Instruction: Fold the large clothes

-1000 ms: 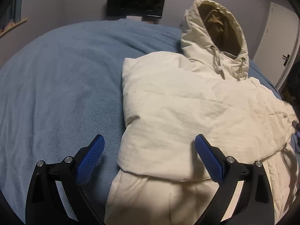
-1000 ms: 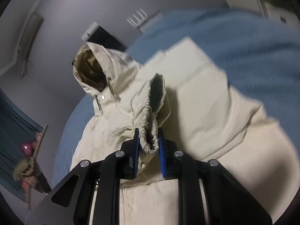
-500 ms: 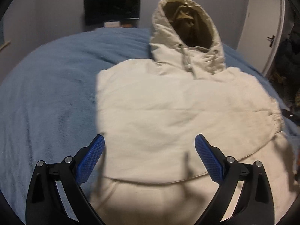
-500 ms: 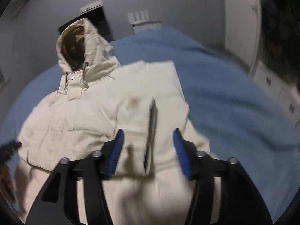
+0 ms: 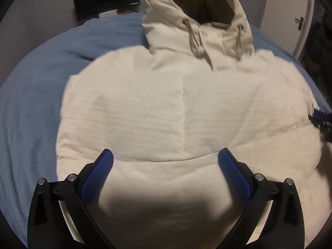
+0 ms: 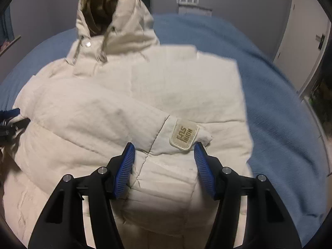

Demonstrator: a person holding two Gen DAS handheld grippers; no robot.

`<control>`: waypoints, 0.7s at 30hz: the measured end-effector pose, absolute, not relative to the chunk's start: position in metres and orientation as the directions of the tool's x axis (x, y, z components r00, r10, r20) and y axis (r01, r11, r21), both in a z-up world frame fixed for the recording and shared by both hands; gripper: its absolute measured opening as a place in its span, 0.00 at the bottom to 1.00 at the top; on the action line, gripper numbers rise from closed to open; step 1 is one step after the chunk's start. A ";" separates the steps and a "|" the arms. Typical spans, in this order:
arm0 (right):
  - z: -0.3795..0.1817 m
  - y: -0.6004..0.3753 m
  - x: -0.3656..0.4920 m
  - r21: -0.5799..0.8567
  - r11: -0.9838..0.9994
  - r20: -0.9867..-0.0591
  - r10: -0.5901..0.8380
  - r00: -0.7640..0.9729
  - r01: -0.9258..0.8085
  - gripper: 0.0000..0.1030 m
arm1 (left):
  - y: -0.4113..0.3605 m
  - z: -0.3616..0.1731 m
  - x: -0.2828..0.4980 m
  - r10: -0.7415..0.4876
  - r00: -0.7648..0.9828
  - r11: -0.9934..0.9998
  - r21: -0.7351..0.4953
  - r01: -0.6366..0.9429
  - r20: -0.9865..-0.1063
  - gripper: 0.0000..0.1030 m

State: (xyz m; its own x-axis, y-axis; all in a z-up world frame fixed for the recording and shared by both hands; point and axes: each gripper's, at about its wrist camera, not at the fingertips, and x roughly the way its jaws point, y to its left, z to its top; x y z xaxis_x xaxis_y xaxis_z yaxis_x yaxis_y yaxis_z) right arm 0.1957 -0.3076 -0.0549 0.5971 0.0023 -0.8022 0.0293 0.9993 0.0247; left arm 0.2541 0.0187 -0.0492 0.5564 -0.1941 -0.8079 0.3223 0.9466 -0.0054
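Observation:
A cream hooded puffer jacket (image 5: 166, 108) lies front up on a blue bedspread (image 5: 31, 95), both sleeves folded across its chest. Its hood (image 5: 199, 6) stands up at the far end. My left gripper (image 5: 165, 161) is open and empty, low over the jacket's lower middle. In the right wrist view the jacket (image 6: 116, 112) fills the frame, and a sleeve with a sewn logo patch (image 6: 183, 136) lies across it. My right gripper (image 6: 164, 155) is open and empty, its jaws on either side of that sleeve end.
The blue bedspread (image 6: 276, 103) extends right of the jacket. A dark screen (image 5: 105, 2) stands beyond the bed against the grey wall. A white door (image 6: 305, 33) is at the far right. The other gripper's tip (image 5: 320, 118) shows at the jacket's right edge.
My right gripper has let go of the sleeve cuff and opened, leaving the sleeve folded across the chest. Both grippers have moved in low over the jacket.

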 end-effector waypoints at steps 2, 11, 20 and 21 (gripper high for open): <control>-0.056 -0.305 0.196 0.002 1.000 -0.807 -0.009 0.590 0.018 0.56 | 0.022 -0.051 0.255 -0.210 0.549 0.943 -0.020 0.332 -0.809 0.95; 0.006 -0.284 0.220 -0.024 0.999 -0.717 -0.002 0.697 -0.022 0.62 | 0.028 0.013 0.282 -0.226 0.641 0.938 0.013 0.346 -0.733 0.94; 0.047 -0.239 0.355 -0.001 1.000 -0.664 0.014 0.747 -0.019 0.62 | 0.026 0.037 0.383 -0.230 0.661 0.970 -0.116 0.212 -0.715 0.94; 0.052 -0.235 0.368 -0.013 1.000 -0.656 0.000 0.754 -0.012 0.62 | 0.026 0.038 0.393 -0.225 0.658 0.972 -0.124 0.197 -0.718 0.94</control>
State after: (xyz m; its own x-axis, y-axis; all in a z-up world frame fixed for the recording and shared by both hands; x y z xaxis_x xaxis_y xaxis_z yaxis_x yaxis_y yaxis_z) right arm 0.3684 -0.2351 0.0515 0.7545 0.0003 -0.6564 -0.0119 0.9998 -0.0132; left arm 0.3925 0.0261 0.0380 0.6581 -0.2253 -0.7184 0.1970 0.9725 -0.1245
